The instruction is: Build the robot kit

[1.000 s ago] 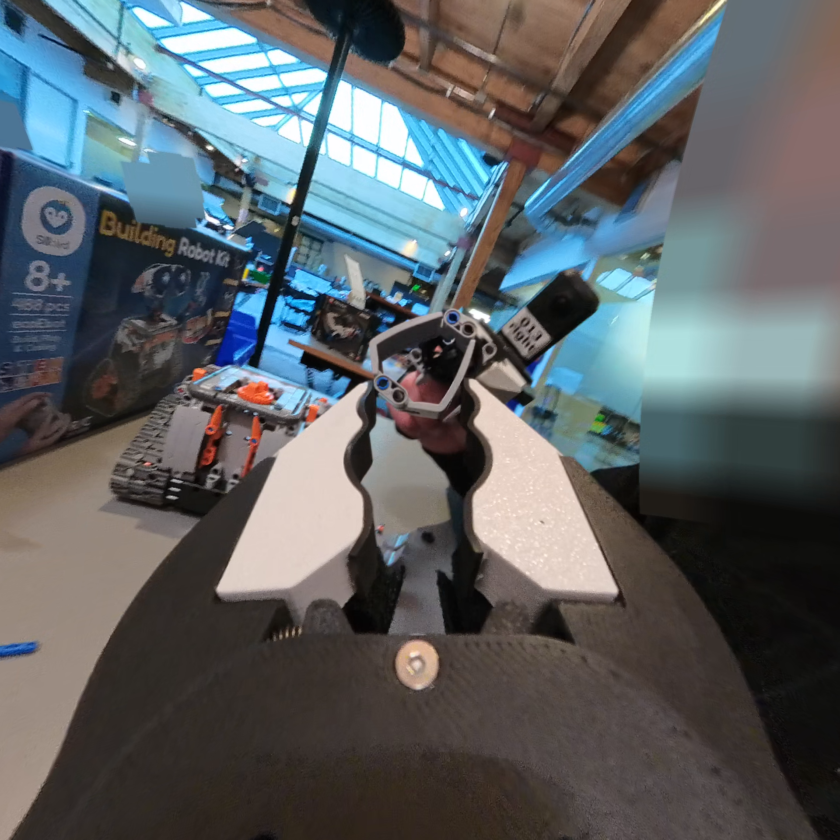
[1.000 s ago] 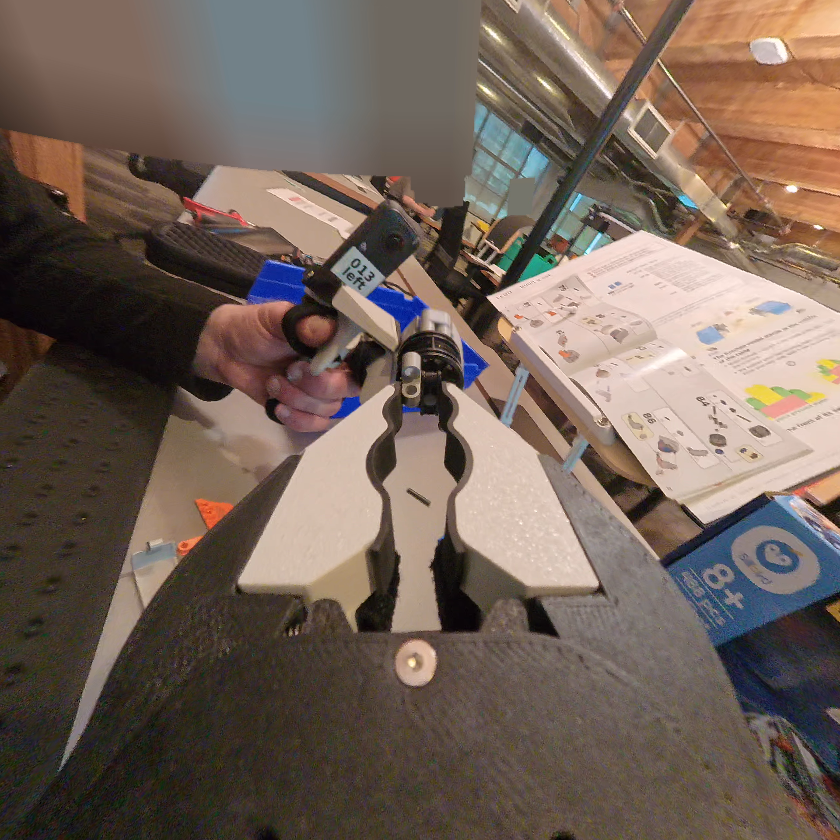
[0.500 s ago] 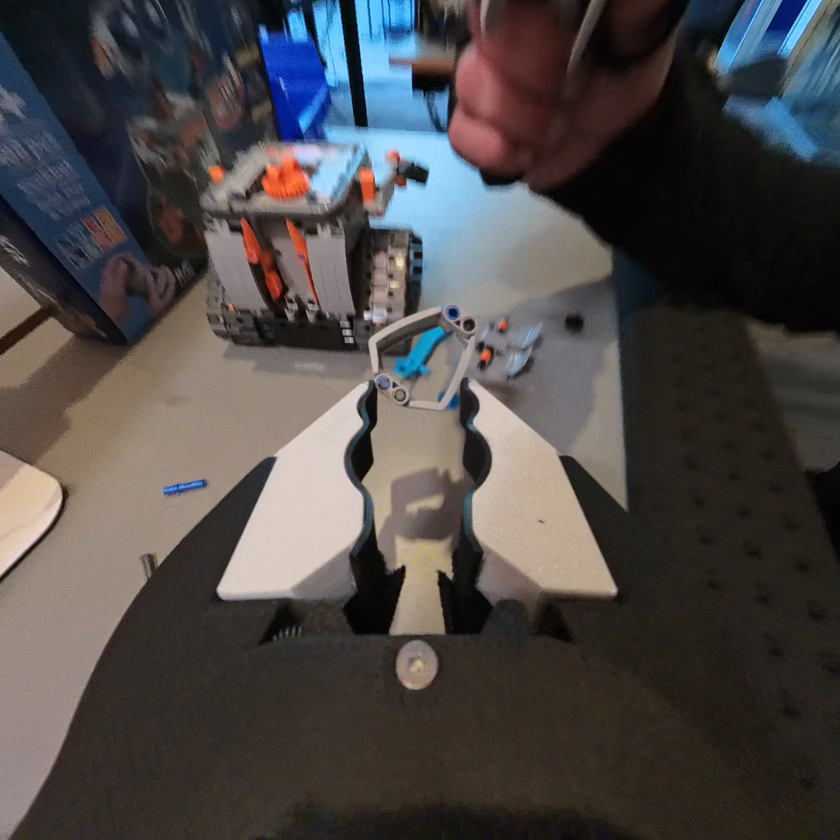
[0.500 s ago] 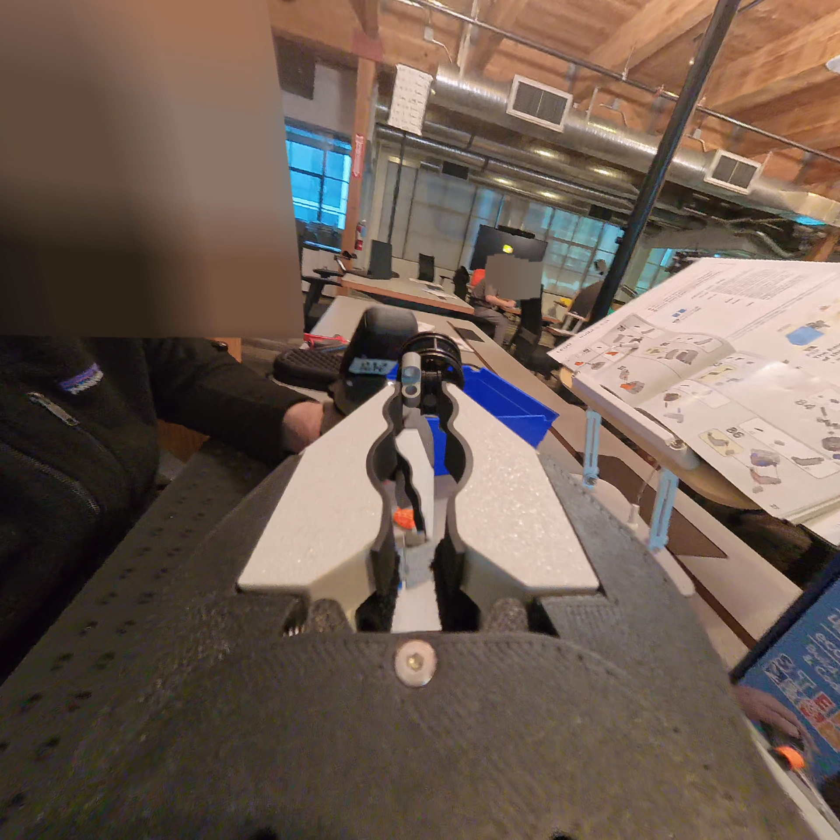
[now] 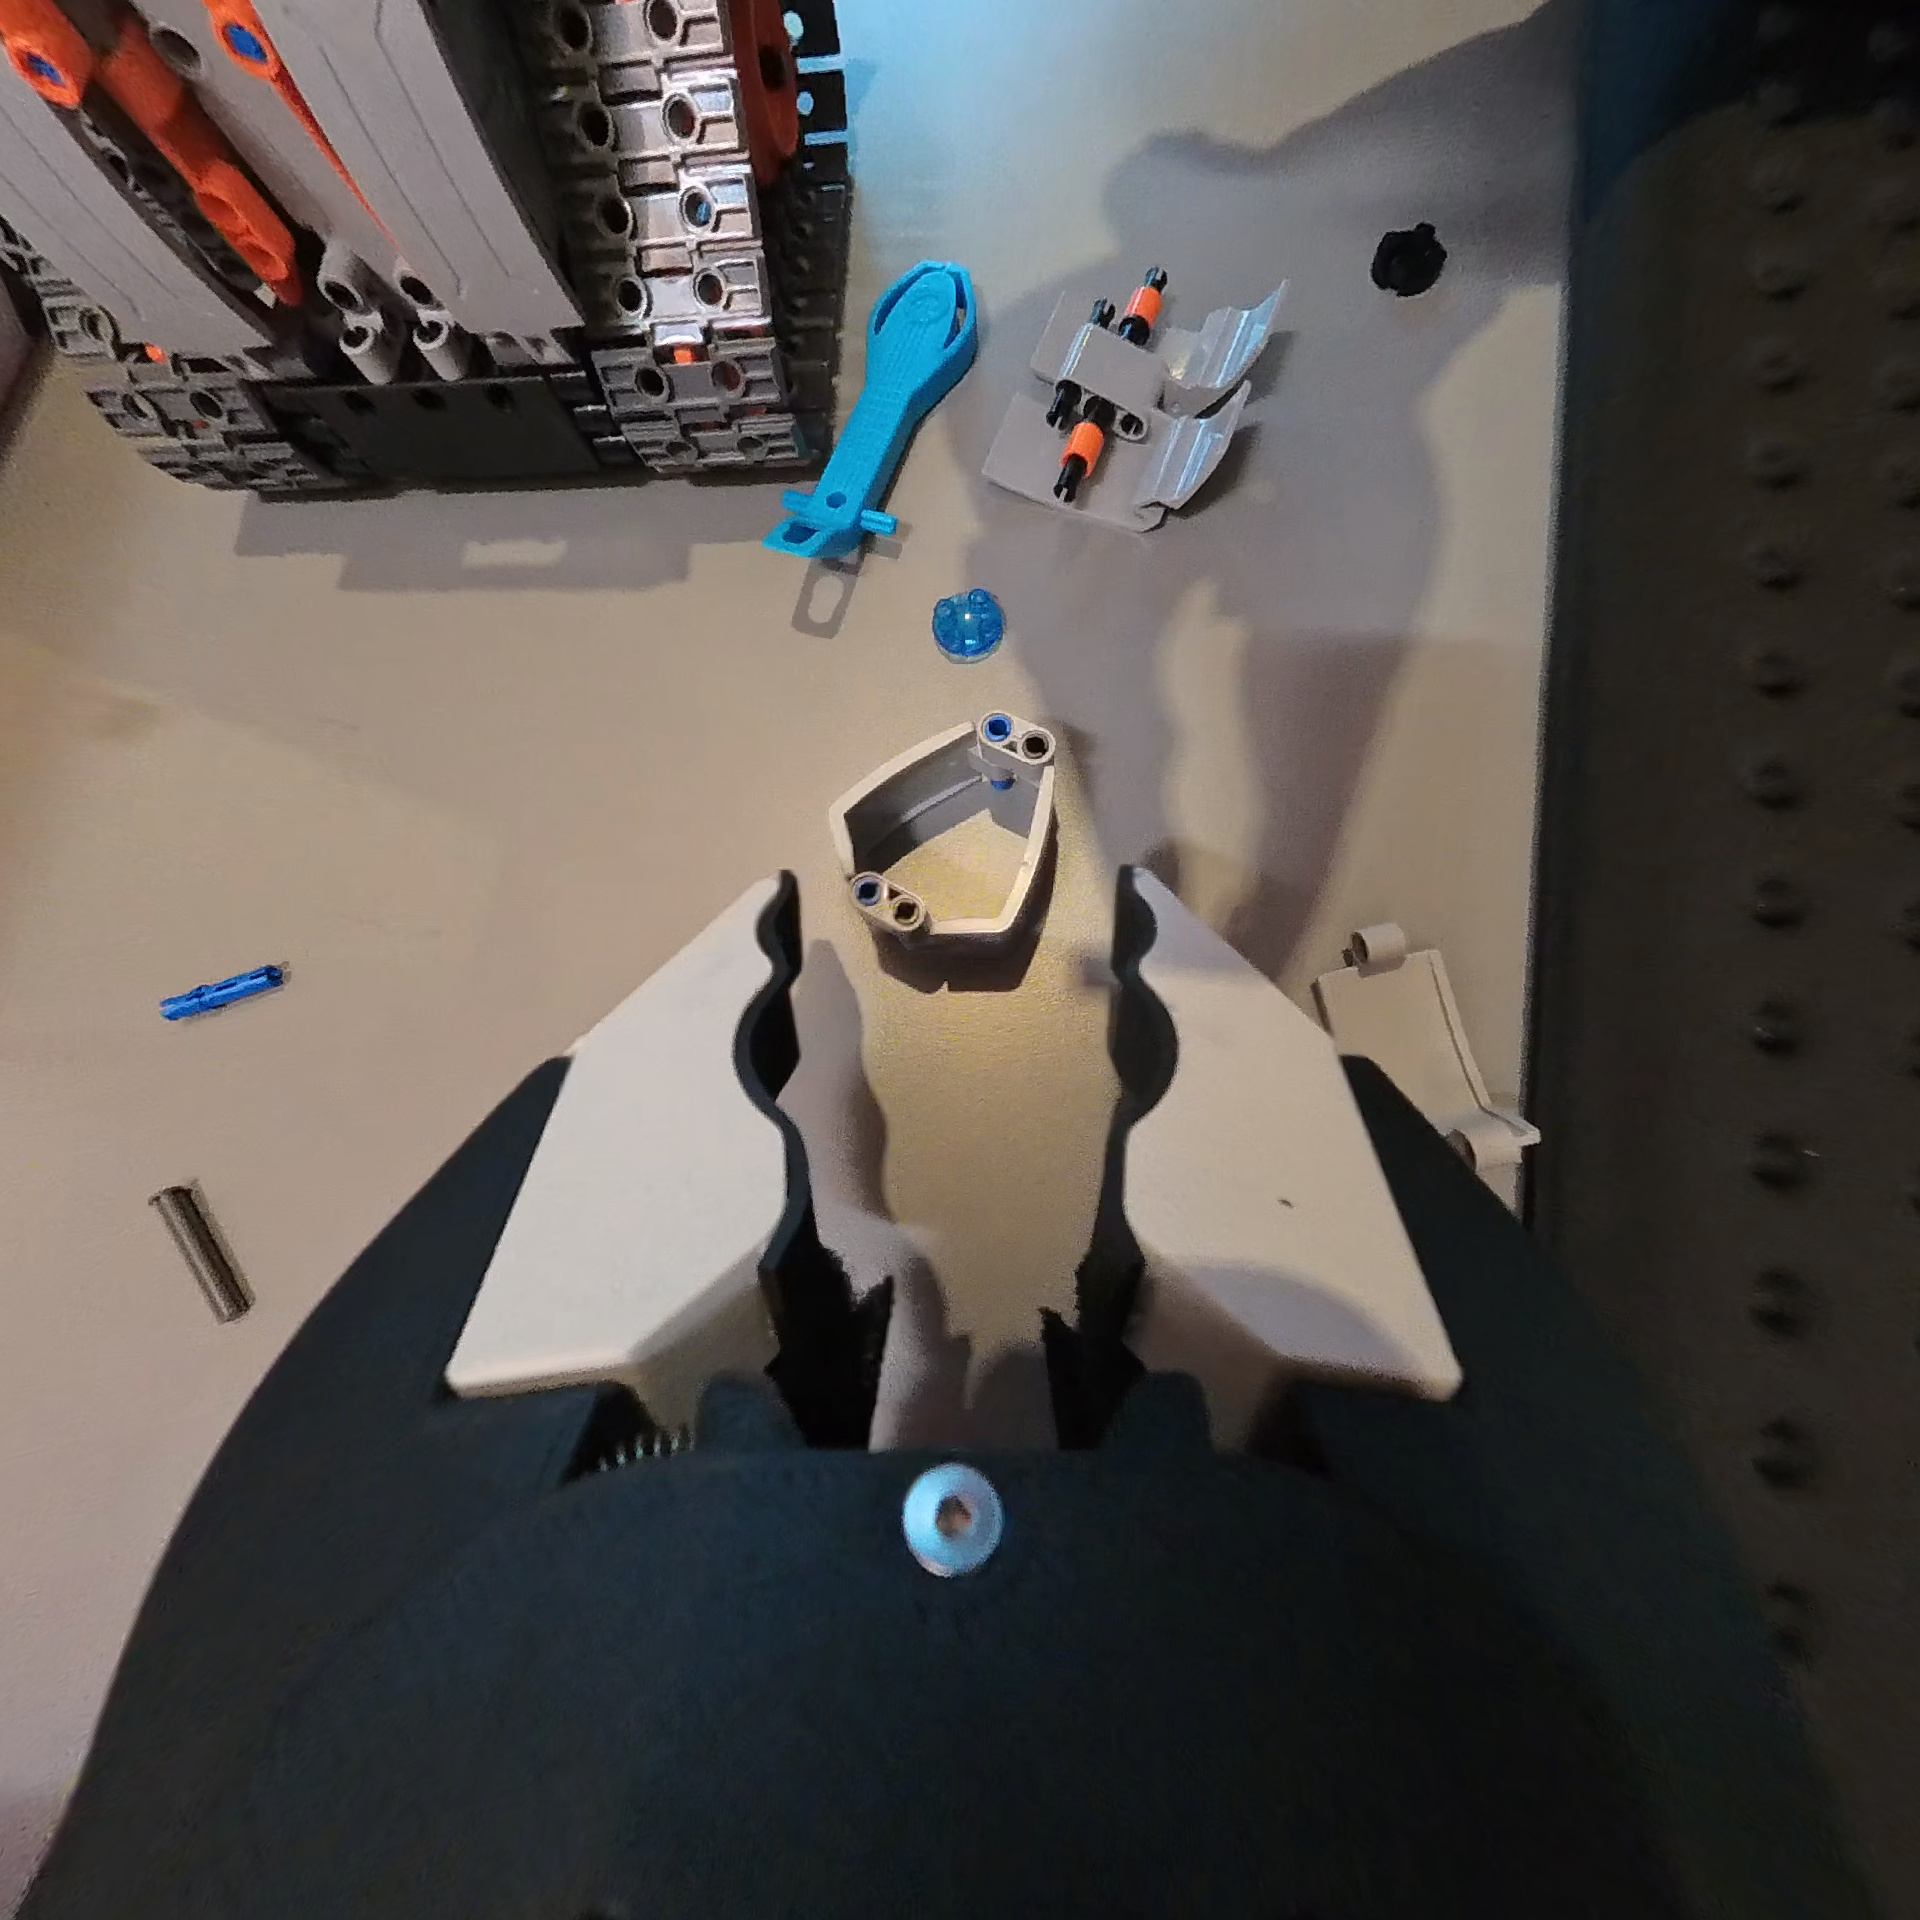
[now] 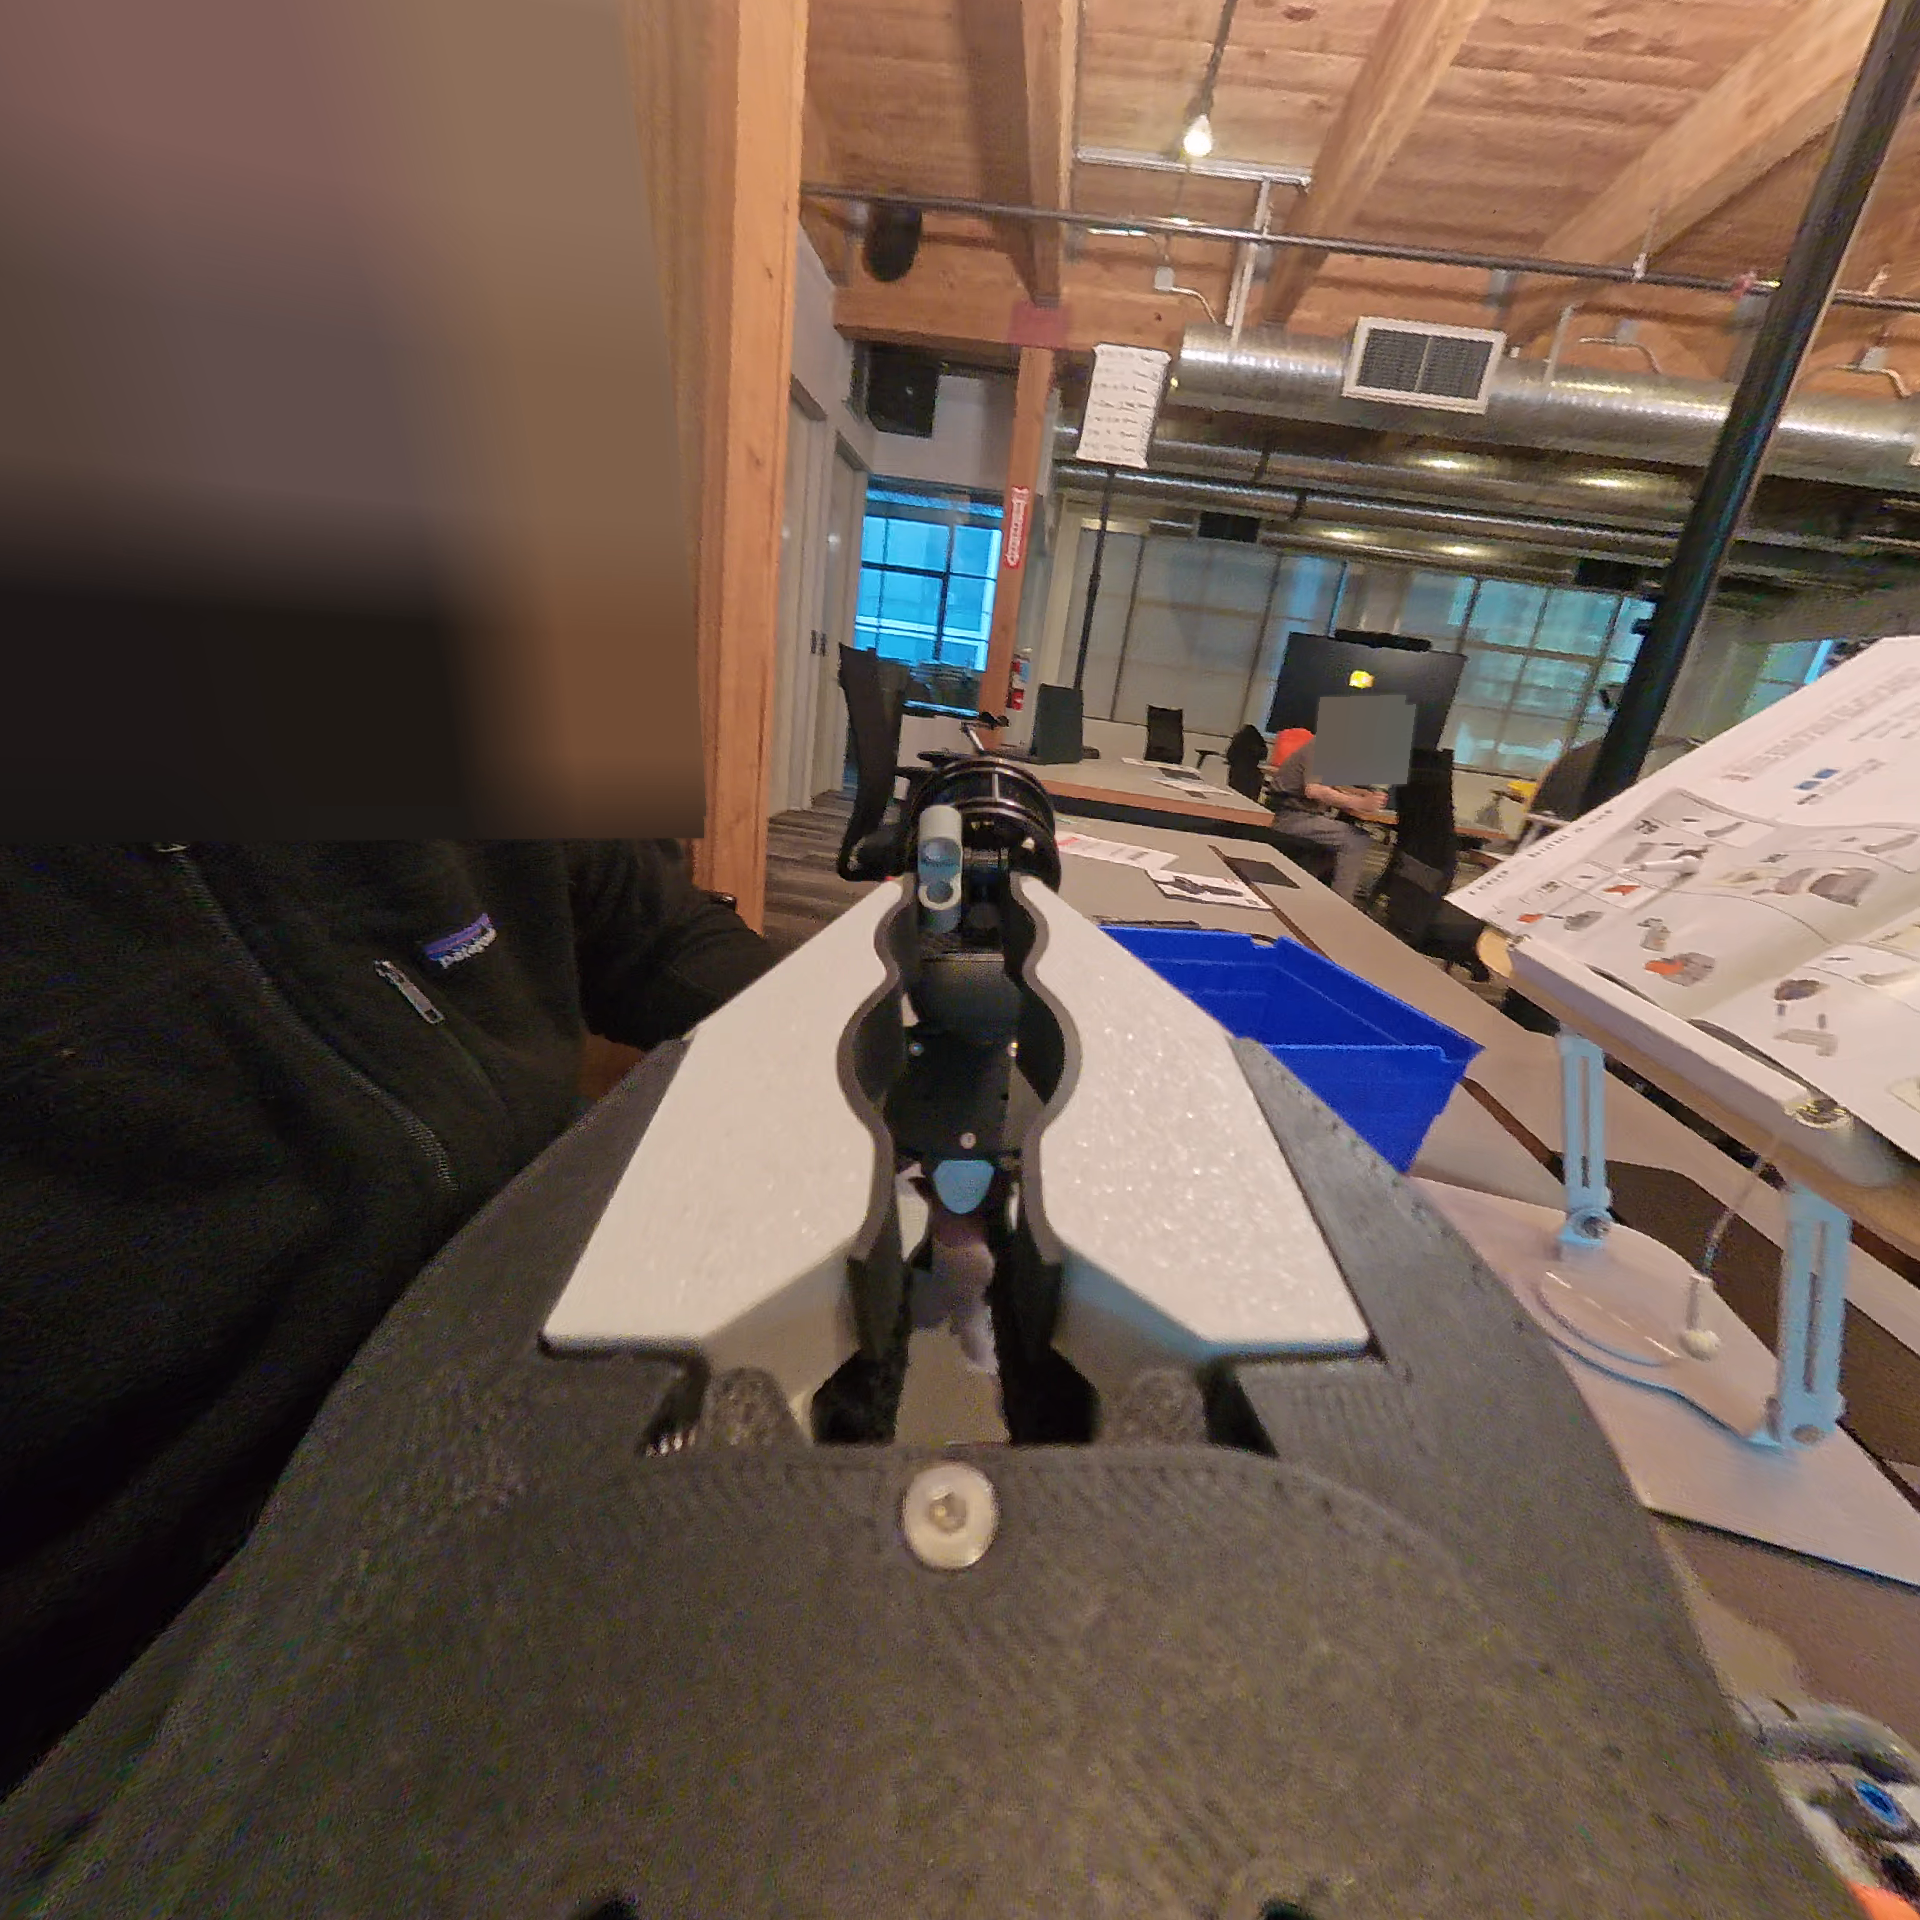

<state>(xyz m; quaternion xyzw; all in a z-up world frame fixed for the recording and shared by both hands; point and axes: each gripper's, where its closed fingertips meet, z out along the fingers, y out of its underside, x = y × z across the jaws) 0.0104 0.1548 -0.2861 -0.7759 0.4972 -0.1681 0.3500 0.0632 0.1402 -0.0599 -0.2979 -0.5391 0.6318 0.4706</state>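
Observation:
In the left wrist view my left gripper [image 5: 954, 904] is open and points down at the table. A grey curved frame piece with blue pins [image 5: 951, 840] lies on the table just past the fingertips, free of the jaws. In the right wrist view my right gripper [image 6: 961, 894] is shut on a black wheel assembly with a grey connector [image 6: 971, 831] and holds it up in the air. The other gripper's black body [image 6: 956, 1081] shows through the gap between the fingers.
A grey, black and orange tracked robot model [image 5: 416, 229] stands at the far left. A light blue tool [image 5: 894, 395], grey panels with orange pins [image 5: 1132, 405], a blue round stud [image 5: 967, 623], a blue pin [image 5: 220, 990], a metal rod [image 5: 203, 1252] lie around. A blue bin [image 6: 1309, 1023] and an instruction booklet on a stand [image 6: 1714, 904] are at right. Spacing between my two grippers at the tips: around 25 cm. The right gripper is farther from the blue pin [image 5: 220, 990], some 30 cm, than the left, some 15 cm.
My left gripper swung down to the table, opened and let go of the grey frame piece, which now lies on the table. My right gripper turned upward, still gripping the wheel assembly.

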